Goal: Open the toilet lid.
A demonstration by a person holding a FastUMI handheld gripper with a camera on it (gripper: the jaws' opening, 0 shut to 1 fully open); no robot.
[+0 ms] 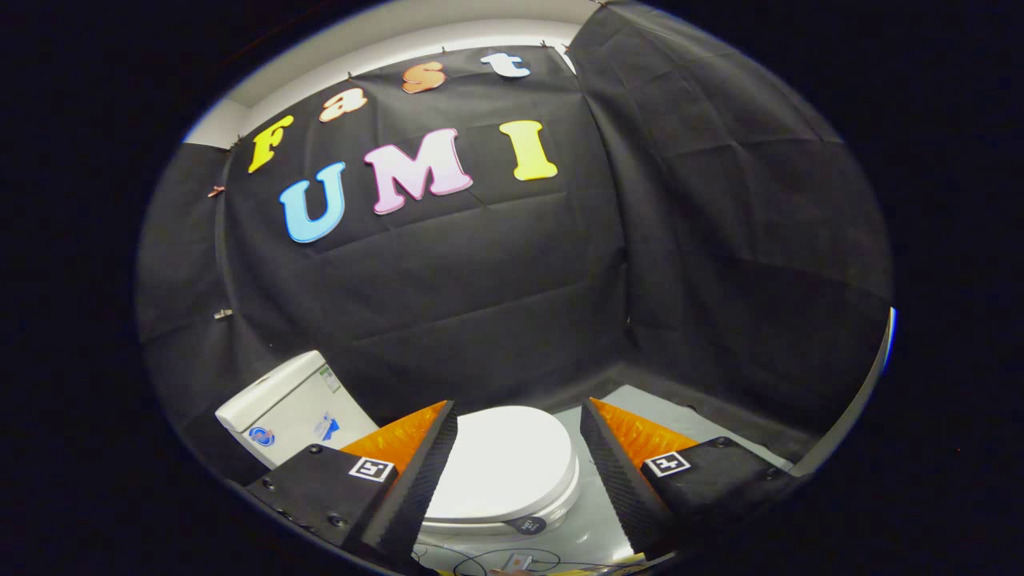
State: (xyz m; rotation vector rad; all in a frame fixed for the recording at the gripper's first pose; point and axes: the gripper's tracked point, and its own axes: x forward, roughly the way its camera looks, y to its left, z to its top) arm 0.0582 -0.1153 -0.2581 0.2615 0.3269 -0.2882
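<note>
A white toilet stands on the floor below me, its lid [504, 460] lying flat and closed over the bowl. Its white tank [292, 408] rises behind the bowl, beside the left finger. My gripper [518, 424] hovers above the toilet with its two fingers spread wide apart and nothing between them. The lid shows in the gap between the fingers, well beneath them. The front rim of the seat [488, 524] faces the bottom of the gap.
Black cloth walls [496, 296] close the booth behind and to the right of the toilet. A pale floor [664, 412] lies around the bowl. Thin cables [472, 560] and a small card lie on the floor in front of the toilet.
</note>
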